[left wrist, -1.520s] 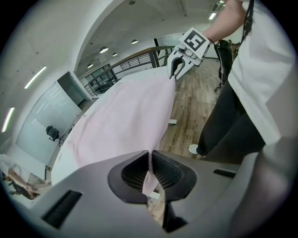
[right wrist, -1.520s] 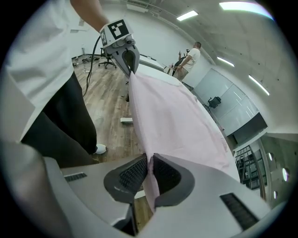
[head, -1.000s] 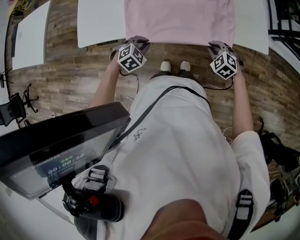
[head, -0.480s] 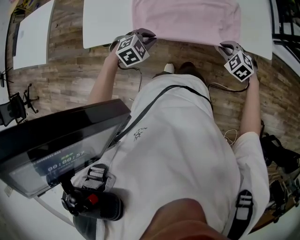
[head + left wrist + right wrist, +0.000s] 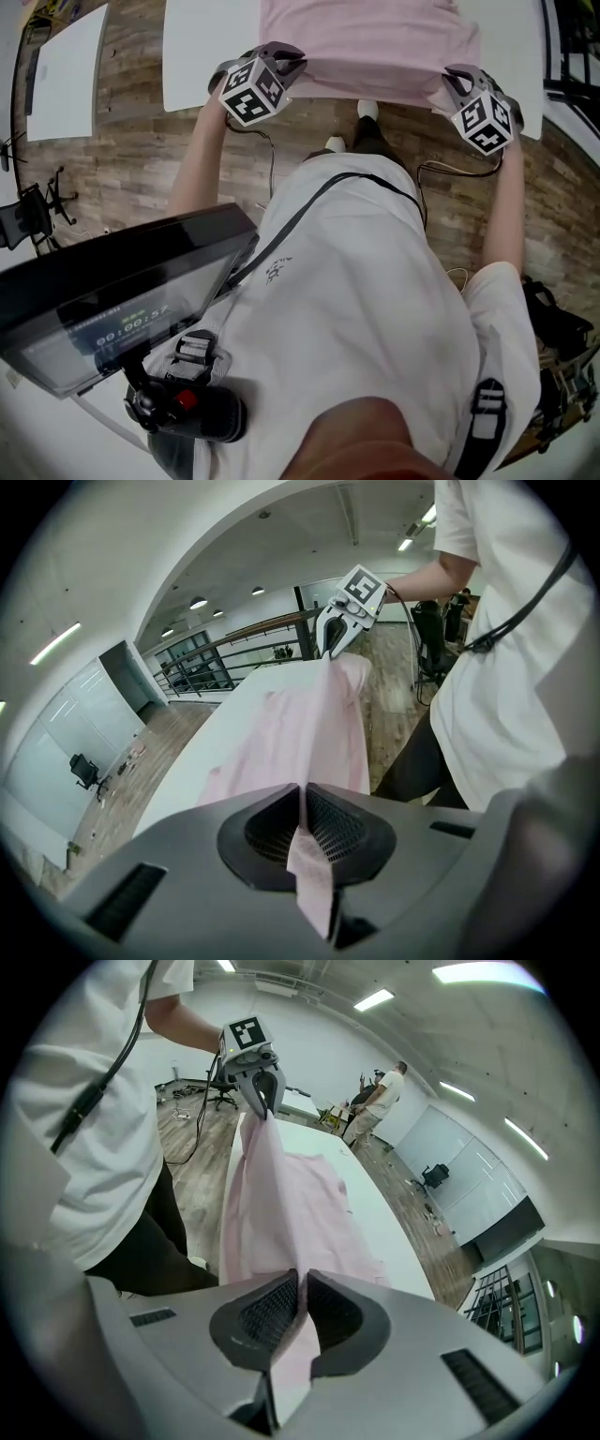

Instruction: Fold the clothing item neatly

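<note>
Now the left claw and the right claw each pinch shut on a near corner of the pink garment. Its hem is raised at the near edge of the white worktop, and the rest lies there.

My left gripper, a grey plastic two-jaw tool with a black-and-white marker cube on top, is held out ahead of my body. My right gripper, its twin, is about level with it and well apart from it. Both point forward and steeply down. My bare left forearm and bare right forearm reach out nearly straight from my sides. In the left gripper view my jaws are pressed together on a thin strip of the pink fabric garment. In the right gripper view the jaws are likewise clamped on a fold of it. Each gripper sees the other pinching the same edge.
</note>
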